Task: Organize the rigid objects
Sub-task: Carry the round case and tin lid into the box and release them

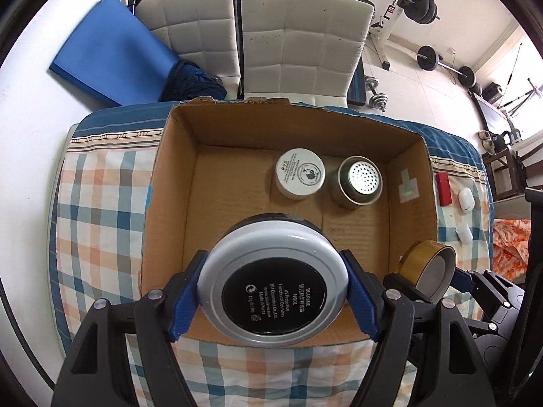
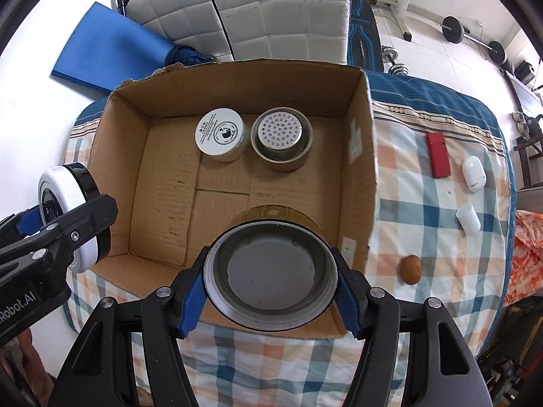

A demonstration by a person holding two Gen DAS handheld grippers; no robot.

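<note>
**Two round containers held over the near edge of the cardboard box**

The left gripper (image 1: 273, 296) was seen clamped on a round compact (image 1: 273, 291), its blue pads (image 1: 186, 296) pressed against the grey rim on either side, the black label of the underside turned toward the camera. The right gripper (image 2: 270, 296) was closed on a gold-walled round tin (image 2: 270, 274), gripped across its metal rim, with the grey inside of its base facing the lens. Both held items were poised above the near wall of an open cardboard box (image 1: 159, 203), the compact toward the left and the tin toward the right.

Inside the box, against the far wall, a white lidded jar (image 2: 220, 134) and a metal cup with a perforated top (image 2: 281, 137) were set just beside each other; whether they touched could not be told. The rest of the box floor was bare cardboard.

The box was placed on a checked cloth (image 2: 424, 244). To the right of the box, a red flat case (image 2: 437, 154), a white oval item (image 2: 473, 169), a small white cylinder (image 2: 468, 218) and a brown walnut-like object (image 2: 411, 269) were laid out, well apart from the box wall. Beyond the far side, white padded cushions (image 1: 298, 34), a blue mat (image 1: 112, 51) and weight equipment (image 1: 424, 6) were seen.
</note>
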